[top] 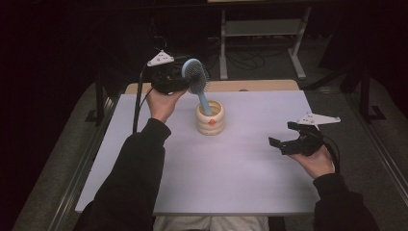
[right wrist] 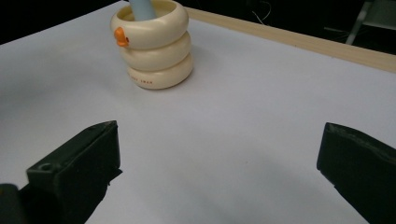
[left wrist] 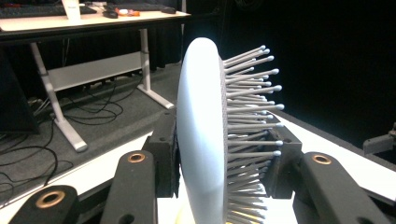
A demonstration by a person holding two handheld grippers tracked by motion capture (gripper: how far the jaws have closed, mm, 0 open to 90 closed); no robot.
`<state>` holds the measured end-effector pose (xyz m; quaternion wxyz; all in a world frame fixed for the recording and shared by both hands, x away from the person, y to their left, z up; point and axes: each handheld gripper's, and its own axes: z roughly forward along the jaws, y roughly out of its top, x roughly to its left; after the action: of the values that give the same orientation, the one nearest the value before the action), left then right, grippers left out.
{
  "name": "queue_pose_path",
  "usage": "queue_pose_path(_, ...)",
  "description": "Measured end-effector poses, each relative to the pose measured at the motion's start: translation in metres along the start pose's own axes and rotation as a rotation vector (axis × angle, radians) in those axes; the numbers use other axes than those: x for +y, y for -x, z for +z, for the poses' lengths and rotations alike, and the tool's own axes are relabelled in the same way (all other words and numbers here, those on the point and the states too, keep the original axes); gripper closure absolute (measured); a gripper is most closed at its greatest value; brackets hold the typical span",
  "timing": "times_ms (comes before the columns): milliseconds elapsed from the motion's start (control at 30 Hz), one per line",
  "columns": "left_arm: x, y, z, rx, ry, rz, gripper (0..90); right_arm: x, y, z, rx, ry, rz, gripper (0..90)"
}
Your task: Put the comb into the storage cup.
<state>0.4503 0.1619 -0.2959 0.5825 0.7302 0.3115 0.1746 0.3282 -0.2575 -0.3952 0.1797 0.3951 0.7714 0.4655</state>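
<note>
A light blue hairbrush (top: 195,77) stands with its handle down inside a cream ringed cup (top: 210,118) on the white table (top: 231,159). My left gripper (top: 185,77) is shut on the brush's round head, above and left of the cup. In the left gripper view the brush head (left wrist: 201,135) sits edge-on between the black jaws, its grey bristles pointing right. My right gripper (top: 284,135) hovers open over the table's right side, with nothing between its jaws. In the right gripper view the cup (right wrist: 153,44) with an orange duck mark stands ahead, the blue handle (right wrist: 141,8) rising out of it.
A wooden strip (top: 250,85) runs along the table's far edge. Beyond it stands a metal desk frame (top: 262,33) with cables on the dark floor. A metal rail (top: 82,163) lines the table's left side.
</note>
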Motion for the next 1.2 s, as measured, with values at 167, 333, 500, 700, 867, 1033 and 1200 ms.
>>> queue_pose_path(167,-0.005,0.000,0.005,0.002,-0.008,-0.002,55.2,-0.006,0.001,-0.004,0.002,0.007,0.008,0.0)
queue_pose_path(333,-0.010,0.000,0.010,-0.004,0.001,-0.025,55.2,-0.012,0.002,-0.008,-0.006,0.011,0.007,0.0)
queue_pose_path(500,-0.017,0.001,0.016,-0.007,-0.007,-0.033,55.2,-0.019,0.004,-0.014,-0.010,0.025,0.016,0.0)
queue_pose_path(700,-0.026,0.000,0.021,-0.017,-0.006,-0.055,55.0,-0.026,0.006,-0.019,-0.017,0.030,0.023,0.0)
queue_pose_path(867,-0.034,-0.004,0.026,-0.006,-0.009,-0.081,55.0,-0.028,0.008,-0.019,-0.021,0.022,0.025,0.0)
queue_pose_path(1033,-0.042,-0.010,0.030,-0.005,0.001,-0.136,55.0,-0.029,0.007,-0.017,-0.016,0.016,0.025,0.0)
queue_pose_path(1200,-0.049,-0.013,0.034,0.009,-0.008,-0.157,55.1,-0.030,0.008,-0.017,-0.014,0.008,0.034,0.0)
